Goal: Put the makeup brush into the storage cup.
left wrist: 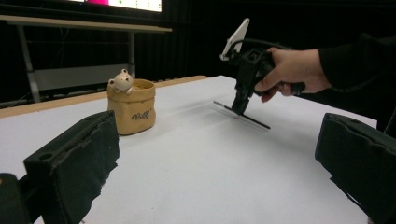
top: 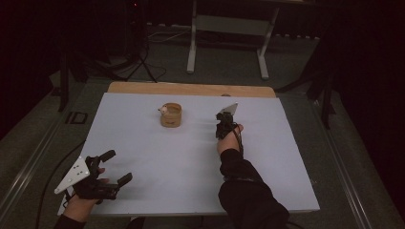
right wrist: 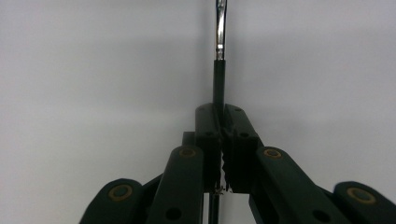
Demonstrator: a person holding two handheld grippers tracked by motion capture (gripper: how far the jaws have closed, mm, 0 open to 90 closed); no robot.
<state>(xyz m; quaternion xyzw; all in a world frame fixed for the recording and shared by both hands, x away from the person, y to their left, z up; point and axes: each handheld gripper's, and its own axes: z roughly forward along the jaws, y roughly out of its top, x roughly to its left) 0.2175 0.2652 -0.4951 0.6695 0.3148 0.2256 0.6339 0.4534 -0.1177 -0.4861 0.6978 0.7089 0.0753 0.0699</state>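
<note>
Where the high view looks down on the white desk, the left claw rests near the front left corner with jaws wide, the right claw sits mid-desk, and a tan pot stands toward the far edge. Left gripper view: the pot bears a small bear figure on its rim; the right claw touches a thin rod lying on the desk. Right gripper view: jaws clamped on the rod, its dark handle and metal tip extending forward.

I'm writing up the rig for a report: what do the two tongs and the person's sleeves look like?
Both tongs are black with two blocky padded jaws. The left tongs carry a grey three-cornered plate, as do the right tongs, whose linkage arms show brass-coloured pivot rings. A black cable trails from each. The right sleeve is black.
</note>
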